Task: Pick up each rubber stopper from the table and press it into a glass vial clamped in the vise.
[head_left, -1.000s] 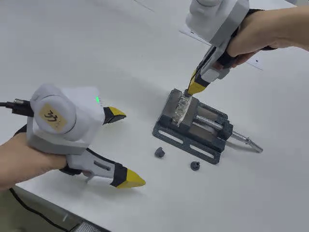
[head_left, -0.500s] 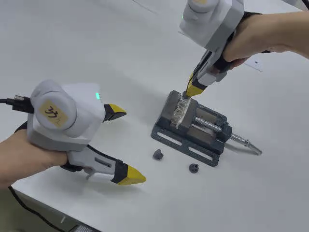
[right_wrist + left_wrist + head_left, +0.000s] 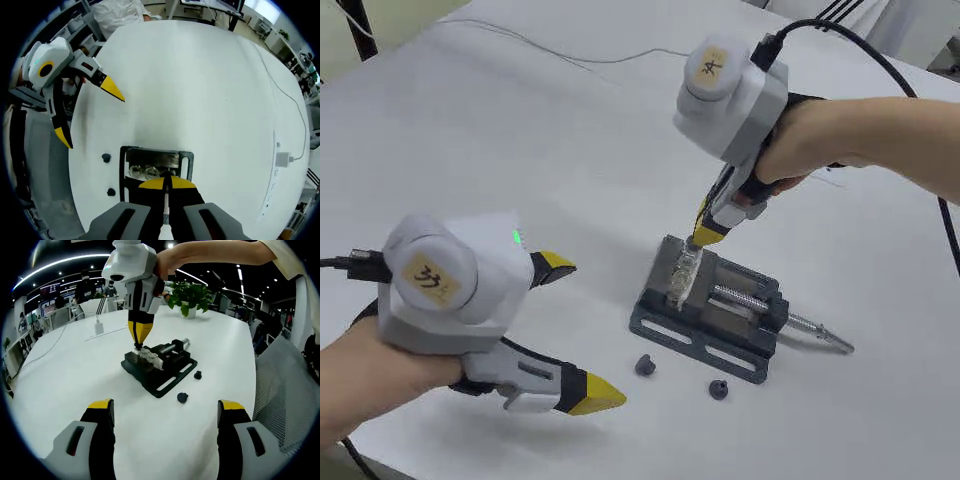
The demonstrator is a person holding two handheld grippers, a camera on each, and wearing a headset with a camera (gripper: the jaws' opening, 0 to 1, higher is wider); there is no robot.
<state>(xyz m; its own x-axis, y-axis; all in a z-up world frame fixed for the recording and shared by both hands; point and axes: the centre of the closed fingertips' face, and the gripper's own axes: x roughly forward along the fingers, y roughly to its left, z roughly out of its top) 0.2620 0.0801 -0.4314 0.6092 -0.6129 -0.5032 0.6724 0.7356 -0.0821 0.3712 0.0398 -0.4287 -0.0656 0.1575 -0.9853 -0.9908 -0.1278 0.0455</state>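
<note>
The white tabletop (image 3: 500,150) is pretty bare, just a thin cable (image 3: 570,55) trailing across the top of the head view. The black vise (image 3: 705,325) sits right of centre with glass vials (image 3: 682,275) clamped in it. The right gripper (image 3: 704,238) comes in from the upper right, jaws pinched together, tips right on a vial; can't tell if anything's between them. One rubber stopper (image 3: 645,365) and a second stopper (image 3: 719,389) lie on the table just below the vise. The left gripper (image 3: 582,333) hovers lower left, jaws spread wide, well apart from the vise. The room looks like an open office with strip lights; the left gripper view has a potted plant (image 3: 189,294), a white charger (image 3: 99,328) and a mesh chair (image 3: 287,395).
</note>
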